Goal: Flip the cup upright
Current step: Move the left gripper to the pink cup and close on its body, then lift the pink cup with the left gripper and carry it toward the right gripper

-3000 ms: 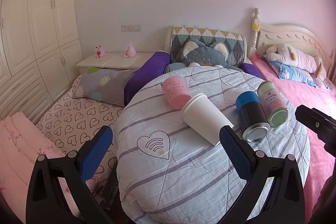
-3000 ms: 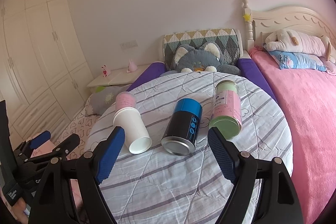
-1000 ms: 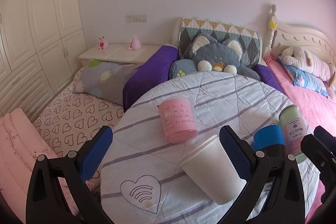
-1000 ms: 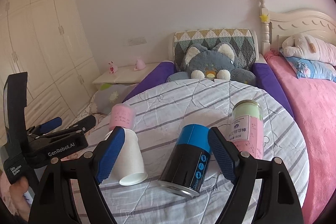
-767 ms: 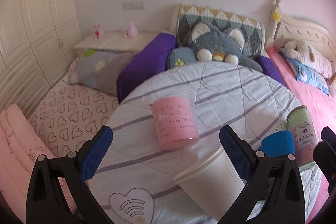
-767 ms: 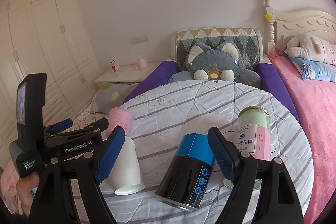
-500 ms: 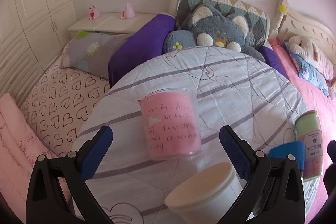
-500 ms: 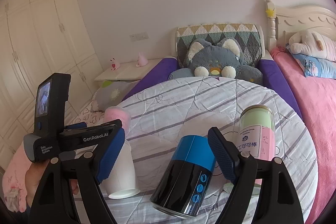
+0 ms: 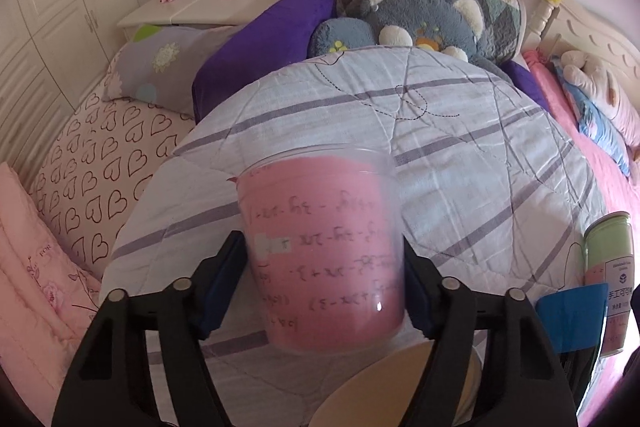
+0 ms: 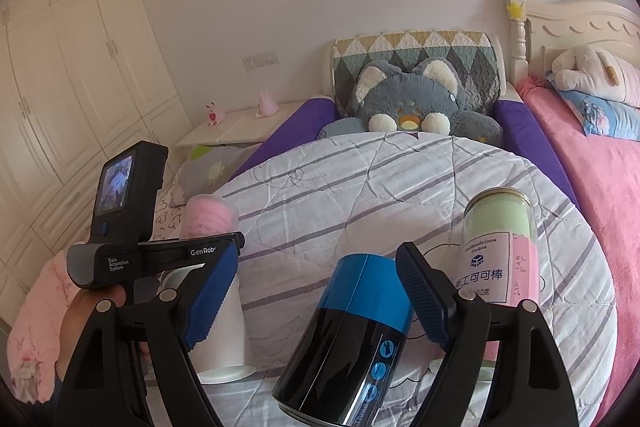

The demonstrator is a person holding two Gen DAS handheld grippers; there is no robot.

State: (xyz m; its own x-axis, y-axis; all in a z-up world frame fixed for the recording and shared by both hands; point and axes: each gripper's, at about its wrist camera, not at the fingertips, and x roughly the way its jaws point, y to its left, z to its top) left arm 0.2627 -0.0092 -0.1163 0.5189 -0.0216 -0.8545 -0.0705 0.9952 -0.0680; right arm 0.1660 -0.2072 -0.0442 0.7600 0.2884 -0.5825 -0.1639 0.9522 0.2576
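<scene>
- Left claw is clamping the pink cup, lying on the striped tabletop.
- White cup is crowding it below.
- Right claw is gaping wide over the blue can, beside the green jar.

White cup crowds pink cup; far quilt open

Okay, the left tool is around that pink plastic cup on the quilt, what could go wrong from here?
1. The clear plastic cup with pink lining looks thin; the left tool appears to press its sides, so it could buckle or slip mid-flip.
2. The white paper cup sits right beside it and could get knocked.
3. The striped quilt is soft and creased, so the righted cup may topple.
</scene>
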